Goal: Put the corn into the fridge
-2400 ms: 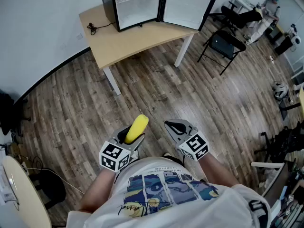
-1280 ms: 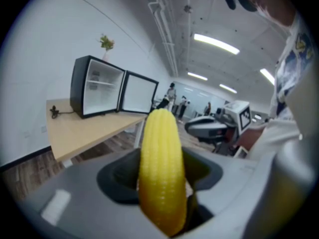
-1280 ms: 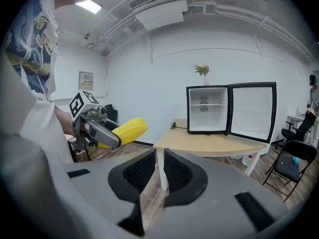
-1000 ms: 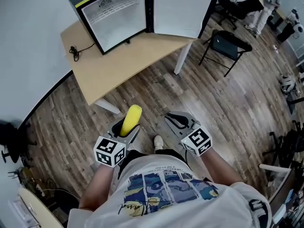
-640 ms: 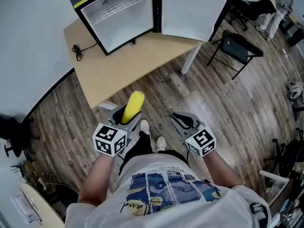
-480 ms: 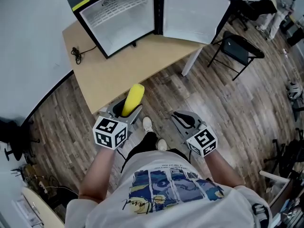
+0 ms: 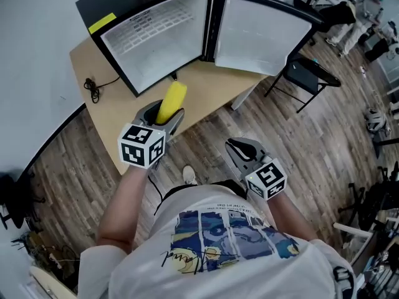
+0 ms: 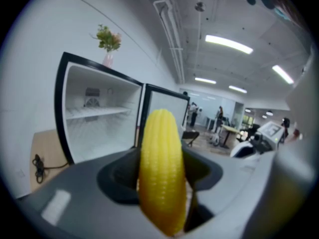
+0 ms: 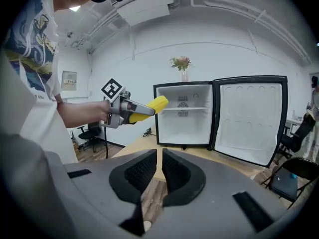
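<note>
A yellow corn cob (image 7: 171,100) sticks out forward from my left gripper (image 7: 163,114), which is shut on its lower half. The cob fills the middle of the left gripper view as corn (image 8: 160,168), tip up. It hangs over the front edge of the table, just short of the black mini fridge (image 7: 156,42). The fridge's door (image 7: 259,33) is swung wide to the right, and its white inside (image 8: 94,118) shows one shelf. My right gripper (image 7: 240,151) is lower and to the right, over the floor. Its pads (image 9: 142,171) stand almost together with nothing between them.
The fridge stands on a light wooden table (image 7: 100,73) with a black cable (image 7: 92,91) at its left. A small vase of flowers (image 9: 183,66) sits on the fridge top. A black folding chair (image 7: 305,76) stands right of the table. People sit far right (image 7: 349,17).
The left gripper has carried the corn forward and a little up, from over the floor to over the table's edge before the fridge. The right gripper followed forward. Both grips are unchanged.
</note>
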